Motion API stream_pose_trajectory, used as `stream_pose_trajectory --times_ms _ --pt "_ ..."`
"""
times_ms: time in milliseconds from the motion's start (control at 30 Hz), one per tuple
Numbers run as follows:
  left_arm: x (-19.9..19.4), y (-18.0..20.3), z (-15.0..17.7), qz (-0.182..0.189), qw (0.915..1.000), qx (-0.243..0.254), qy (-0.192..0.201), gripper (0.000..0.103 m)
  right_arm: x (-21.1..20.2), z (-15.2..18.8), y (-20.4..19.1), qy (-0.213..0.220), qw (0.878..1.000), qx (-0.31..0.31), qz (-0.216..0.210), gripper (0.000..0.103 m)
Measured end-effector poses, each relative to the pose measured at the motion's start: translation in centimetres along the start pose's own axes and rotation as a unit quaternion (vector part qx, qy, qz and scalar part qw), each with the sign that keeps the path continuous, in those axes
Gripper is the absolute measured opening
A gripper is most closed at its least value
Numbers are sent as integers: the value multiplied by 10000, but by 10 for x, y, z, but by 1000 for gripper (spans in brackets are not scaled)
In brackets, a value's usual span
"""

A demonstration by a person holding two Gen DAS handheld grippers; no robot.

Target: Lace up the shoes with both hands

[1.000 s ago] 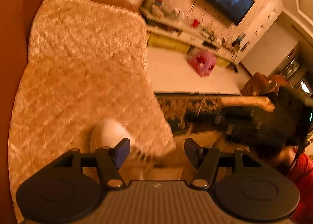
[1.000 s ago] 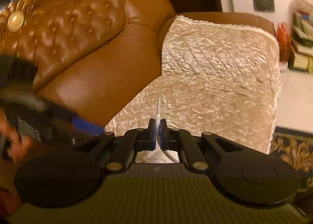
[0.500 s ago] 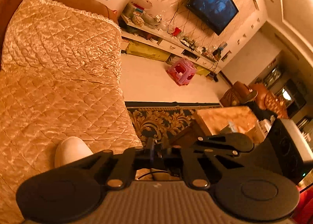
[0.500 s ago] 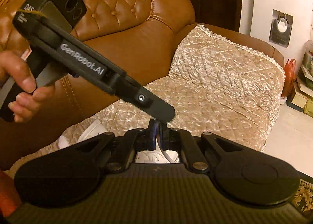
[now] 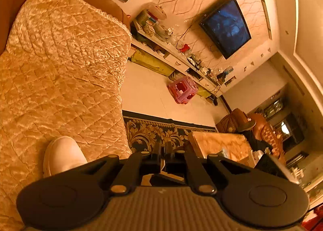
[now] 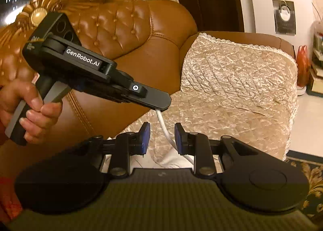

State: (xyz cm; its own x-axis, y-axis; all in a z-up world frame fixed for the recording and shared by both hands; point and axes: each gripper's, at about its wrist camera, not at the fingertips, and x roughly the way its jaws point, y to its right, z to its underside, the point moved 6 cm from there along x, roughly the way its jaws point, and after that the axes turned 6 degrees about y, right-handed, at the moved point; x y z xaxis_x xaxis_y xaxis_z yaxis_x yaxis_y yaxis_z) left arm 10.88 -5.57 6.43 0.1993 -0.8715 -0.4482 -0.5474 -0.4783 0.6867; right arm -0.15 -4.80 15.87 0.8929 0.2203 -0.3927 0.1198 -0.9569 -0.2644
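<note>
Quick update from the remote seat: the handoff just went through. A second earlier my right gripper (image 6: 160, 137) was clamped on the white lace (image 6: 164, 128) and the left gripper (image 5: 163, 151) was wide open. Half a second back both were pinching it. At this moment the right one had let go. Its blue pads stood apart with the lace running loose between them, closer to the right pad, and I couldn't tell if it brushed it.

The left gripper was clenched on the lace. In the right wrist view the lace came straight out of its tip and curved down toward the shoe (image 5: 62, 156). The left wrist view only showed a sliver of white between the closed jaws.

The white shoe sat on the quilted sofa cover (image 5: 60, 59), toe pointing away from me. Both grippers were above its lacing end, with the left one higher up over the shoe than the right. The eyelets were hidden behind the gripper bodies, so I couldn't say how many rows were threaded.

My read is that the lace end belonged to the left side now. That freed the right gripper to re-grip lower down near the shoe or steady it. The main risk was slack letting the lace slip back.
</note>
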Motion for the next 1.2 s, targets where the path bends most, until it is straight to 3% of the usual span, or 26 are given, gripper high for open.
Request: stream_pose_trajectory --times_ms 167,233,433,500,600,633,733,833,933,1033,1200 --pt "0 -3 1 -39 9999 -92 10 3 -4 2 4 237 9990 295 -239 27" --pt "0 -4 1 -62 9999 -120 14 3 -5 3 7 279 9988 339 -218 10" --pt "-1 -8 3 -130 9997 -204 26 4 -14 1 23 461 9957 791 -161 7" --pt "-2 -12 3 -298 9993 -206 14 12 -17 1 27 470 9956 801 -99 7" --pt "-13 -20 5 -824 9966 3 -30 58 -20 0 34 474 9952 854 33 7" --pt "-18 -23 6 -1007 9949 102 -45 63 -22 0 36 479 9950 877 71 7" --pt "-30 -30 15 -1504 9876 391 -230 64 -21 2 42 393 9948 931 125 7" --pt "-35 -37 32 -1705 9829 496 -494 64 -14 5 43 179 9961 849 169 7" --pt "-37 -39 45 -1604 9839 453 -640 64 11 18 51 -460 9950 849 264 7" --pt "-38 -36 58 -1445 9852 575 -716 64 46 39 67 -1247 9860 946 572 7" --pt "-50 -45 77 -1215 9906 180 -608 65 89 56 88 -1876 9706 1077 1055 7"
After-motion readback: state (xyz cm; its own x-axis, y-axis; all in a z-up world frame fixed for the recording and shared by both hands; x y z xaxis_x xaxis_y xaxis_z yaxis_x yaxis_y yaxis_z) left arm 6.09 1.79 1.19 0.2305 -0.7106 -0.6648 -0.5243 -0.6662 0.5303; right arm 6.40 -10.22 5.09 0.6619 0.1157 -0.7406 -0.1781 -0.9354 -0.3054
